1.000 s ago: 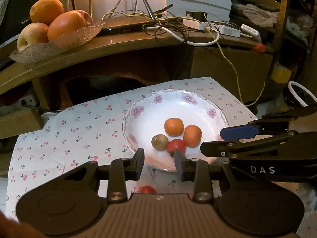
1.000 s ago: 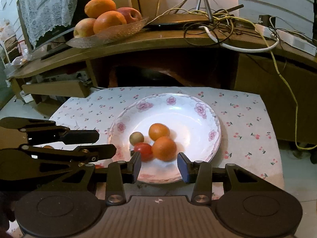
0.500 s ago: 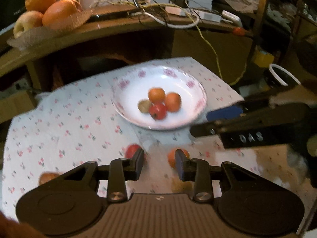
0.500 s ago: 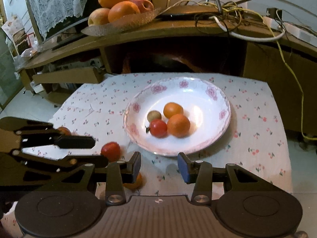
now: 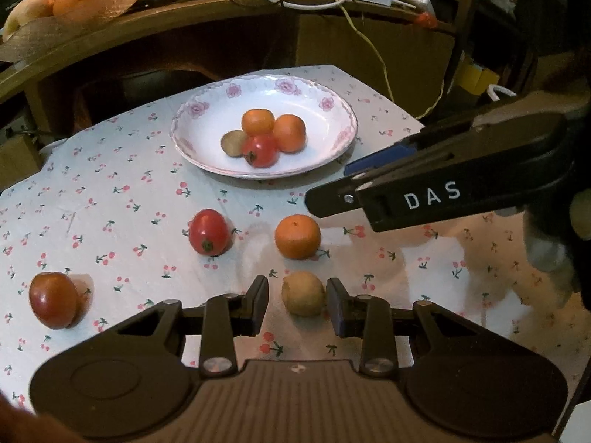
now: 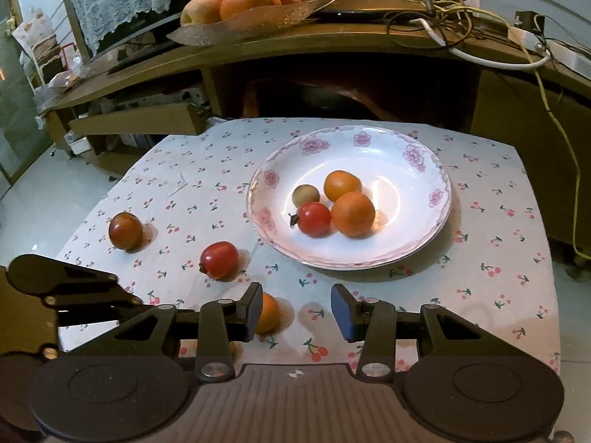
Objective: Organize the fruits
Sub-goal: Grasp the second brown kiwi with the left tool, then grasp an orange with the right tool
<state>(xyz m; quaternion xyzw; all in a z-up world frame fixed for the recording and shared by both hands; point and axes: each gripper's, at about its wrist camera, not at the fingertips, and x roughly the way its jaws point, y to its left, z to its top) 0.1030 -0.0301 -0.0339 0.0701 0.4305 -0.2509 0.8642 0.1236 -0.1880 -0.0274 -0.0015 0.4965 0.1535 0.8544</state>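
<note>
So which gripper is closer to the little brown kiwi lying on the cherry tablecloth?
Left. The left gripper has the small brown kiwi right between its open fingers, not squeezed. The right gripper hangs farther off, up past the loose orange.

The right claw (image 6: 297, 312) hangs over the cherry-print cloth (image 6: 480, 243) on the worktop, jaws apart with nothing between them. An orange fruit (image 6: 269, 313) peeks from behind its left finger, perhaps touching it. Beyond, a flowered plate (image 6: 436, 199) holds four fruits; a red tomato (image 6: 218, 260) and a darker one (image 6: 125, 231) lie left.
</note>
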